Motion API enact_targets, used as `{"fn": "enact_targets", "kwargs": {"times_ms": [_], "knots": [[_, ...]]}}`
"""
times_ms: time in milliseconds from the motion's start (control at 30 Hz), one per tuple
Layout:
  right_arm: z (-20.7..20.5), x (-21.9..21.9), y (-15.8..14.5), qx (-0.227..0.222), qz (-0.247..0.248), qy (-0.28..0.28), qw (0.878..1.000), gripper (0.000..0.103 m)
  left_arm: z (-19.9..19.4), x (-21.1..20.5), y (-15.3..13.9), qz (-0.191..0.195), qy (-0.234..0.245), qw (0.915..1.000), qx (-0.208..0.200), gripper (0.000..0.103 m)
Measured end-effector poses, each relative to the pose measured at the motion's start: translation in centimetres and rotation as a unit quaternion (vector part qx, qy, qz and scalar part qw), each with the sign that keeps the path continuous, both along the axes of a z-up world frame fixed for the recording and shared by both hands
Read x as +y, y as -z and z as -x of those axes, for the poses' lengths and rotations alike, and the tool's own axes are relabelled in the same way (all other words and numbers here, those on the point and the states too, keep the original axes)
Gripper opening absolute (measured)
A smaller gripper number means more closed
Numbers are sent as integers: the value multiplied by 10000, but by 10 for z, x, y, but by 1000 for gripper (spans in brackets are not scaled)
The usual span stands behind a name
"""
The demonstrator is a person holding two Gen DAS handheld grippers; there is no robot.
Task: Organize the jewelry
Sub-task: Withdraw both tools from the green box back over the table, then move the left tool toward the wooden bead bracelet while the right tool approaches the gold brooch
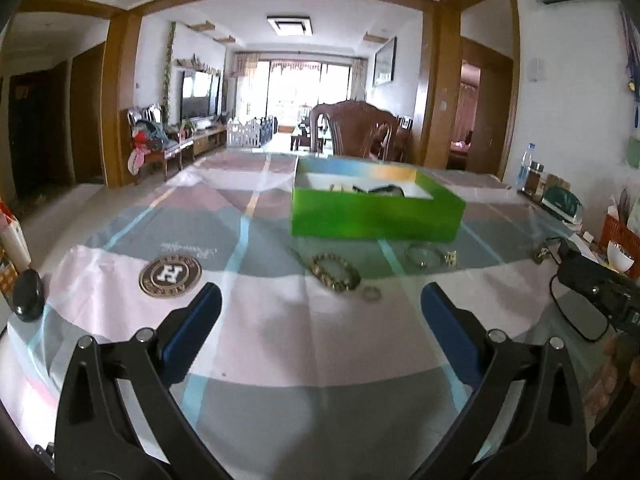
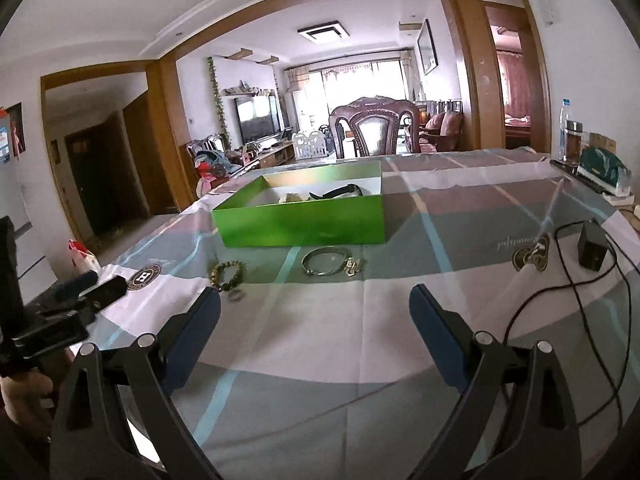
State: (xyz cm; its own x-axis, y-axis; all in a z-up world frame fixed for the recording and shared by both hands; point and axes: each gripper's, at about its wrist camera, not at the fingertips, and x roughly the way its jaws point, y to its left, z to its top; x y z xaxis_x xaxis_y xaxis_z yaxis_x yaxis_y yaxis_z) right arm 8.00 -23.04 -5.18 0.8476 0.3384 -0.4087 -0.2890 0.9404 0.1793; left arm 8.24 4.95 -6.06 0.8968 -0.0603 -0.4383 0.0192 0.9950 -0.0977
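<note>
Both the left tongs and right tongs hang spread and empty over the bench, short of the beaded bracelet and green box.

Left tool has both blue fingers spread wide, nothing between them, pointing a bit downward. Right tool same: fingers wide apart, empty, tilted down. Each tool seen at edge of other's view.

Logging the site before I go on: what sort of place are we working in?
Most likely a home's dining area opening onto a living room: a cloth-covered table, a carved wooden dining chair, and a television beyond.
</note>
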Motion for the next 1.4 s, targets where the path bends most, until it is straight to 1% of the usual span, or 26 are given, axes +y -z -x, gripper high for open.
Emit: {"fn": "enact_targets", "kwargs": {"times_ms": [67,133,267,1200,1400], "knots": [[1,2,1,18,18,0,10000,93,0,0,4,134,-17,9999,57,99],[1,2,2,30,28,-23,10000,93,-1,0,7,185,5,9998,111,99],[4,2,4,61,38,-20,10000,93,-3,-6,9,96,60,9998,153,99],[-1,0,15,225,16,-2,9997,93,-13,-10,21,49,182,9992,354,99],[-5,2,19,298,0,-76,9995,93,-13,-10,22,54,181,9992,356,99]]}}
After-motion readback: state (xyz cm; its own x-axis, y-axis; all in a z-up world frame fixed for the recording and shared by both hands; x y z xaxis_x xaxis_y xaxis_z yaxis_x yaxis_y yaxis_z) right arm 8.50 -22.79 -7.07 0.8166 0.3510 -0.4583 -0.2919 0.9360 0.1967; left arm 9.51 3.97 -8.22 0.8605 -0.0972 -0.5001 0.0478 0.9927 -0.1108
